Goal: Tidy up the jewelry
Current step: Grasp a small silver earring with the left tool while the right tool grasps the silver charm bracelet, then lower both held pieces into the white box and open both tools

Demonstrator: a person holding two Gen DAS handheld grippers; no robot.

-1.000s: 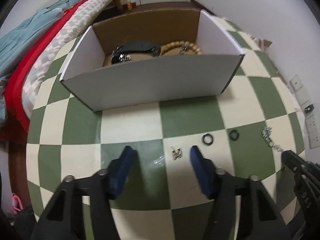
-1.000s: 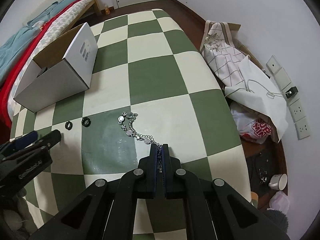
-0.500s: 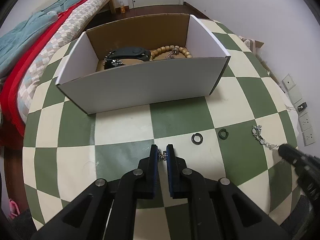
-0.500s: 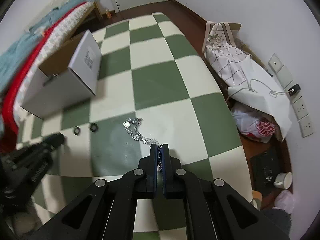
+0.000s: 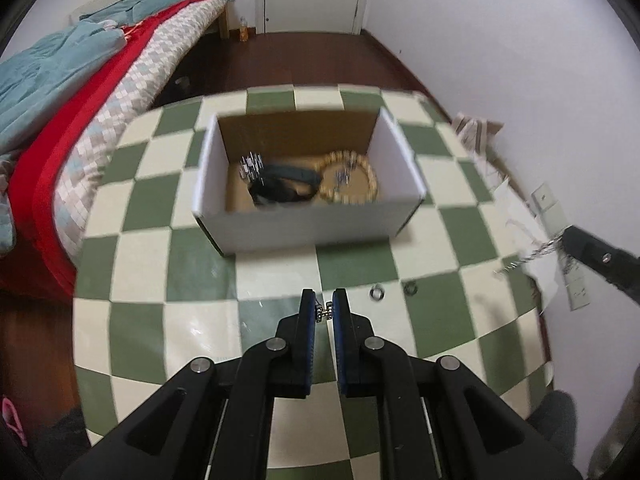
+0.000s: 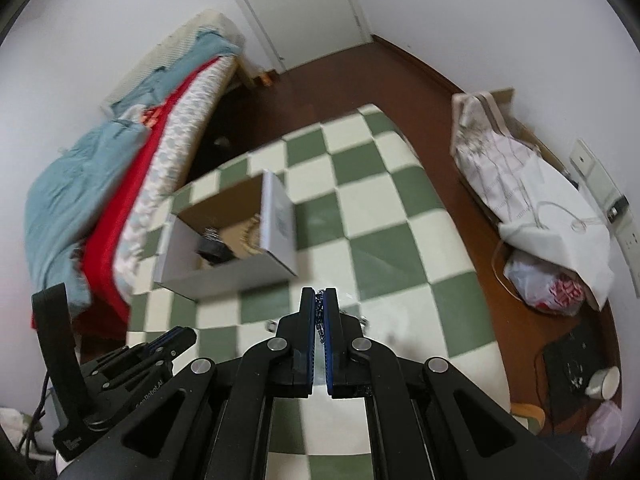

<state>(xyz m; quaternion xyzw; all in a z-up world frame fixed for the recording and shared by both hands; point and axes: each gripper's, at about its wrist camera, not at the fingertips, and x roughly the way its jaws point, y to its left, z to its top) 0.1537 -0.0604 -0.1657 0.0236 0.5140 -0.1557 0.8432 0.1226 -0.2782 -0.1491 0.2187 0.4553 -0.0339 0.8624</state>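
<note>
Grippers loaded, box ahead

We hold a small silver charm (image 5: 324, 312) pinched in the left gripper (image 5: 324, 309), and a silver chain (image 6: 319, 312) clamped in the right gripper (image 6: 319, 305). White box (image 5: 304, 228) sits on the checkered table (image 5: 160, 320), wooden beads (image 5: 352, 184) inside. Two dark rings (image 5: 377, 292) lie between.

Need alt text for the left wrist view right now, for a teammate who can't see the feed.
The left gripper is shut on a small metal charm above a green-and-cream checkered table. Ahead sits an open white box holding a wooden bead bracelet and a dark strap; two small dark rings lie on the table, and the right gripper dangles a silver chain.
</note>
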